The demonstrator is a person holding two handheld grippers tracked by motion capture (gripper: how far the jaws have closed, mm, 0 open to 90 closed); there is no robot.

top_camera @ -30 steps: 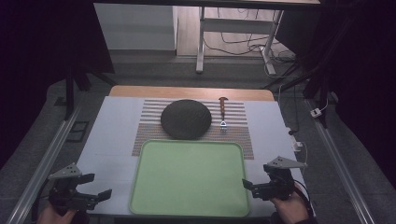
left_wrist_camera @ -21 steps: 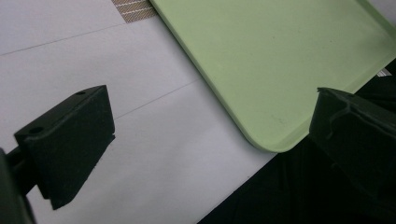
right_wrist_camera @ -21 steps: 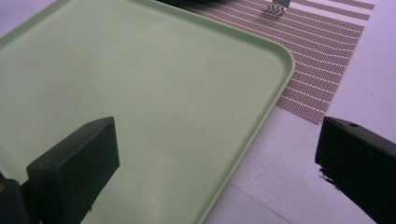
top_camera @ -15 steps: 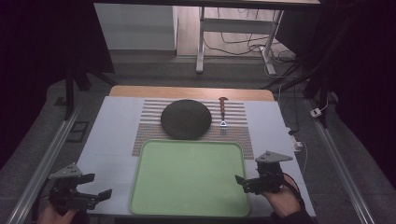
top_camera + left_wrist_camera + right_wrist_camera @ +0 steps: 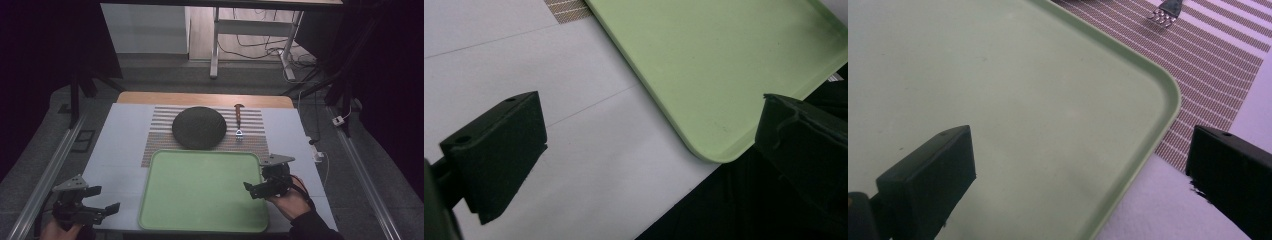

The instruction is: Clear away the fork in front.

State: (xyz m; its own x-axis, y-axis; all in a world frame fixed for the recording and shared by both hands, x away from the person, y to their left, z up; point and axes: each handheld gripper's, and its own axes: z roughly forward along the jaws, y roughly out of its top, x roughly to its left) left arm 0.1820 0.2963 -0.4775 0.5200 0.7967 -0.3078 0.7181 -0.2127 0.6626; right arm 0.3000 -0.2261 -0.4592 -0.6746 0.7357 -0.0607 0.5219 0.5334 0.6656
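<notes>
A light green tray [image 5: 200,192] lies bare on the near half of the white table. Behind it a dark round plate [image 5: 198,127] rests on a striped placemat [image 5: 159,142], with a brown-handled fork [image 5: 239,122] to its right. My left gripper [image 5: 104,199] hovers open off the tray's near left corner [image 5: 719,152], nothing between its jaws. My right gripper [image 5: 251,191] is open over the tray's right edge. In the right gripper view the gripper [image 5: 1080,170] straddles the tray's far right corner [image 5: 1168,95], and the fork's tines [image 5: 1163,15] show at the top.
The white table top [image 5: 120,150] runs left of the tray, with a wooden strip [image 5: 200,98] along its far edge. Metal rails [image 5: 47,172] flank the table. A table leg frame [image 5: 215,50] and cables [image 5: 260,50] stand on the floor beyond.
My right gripper has moved left and a little forward, from beside the tray to over its right edge. The left gripper has stayed put.
</notes>
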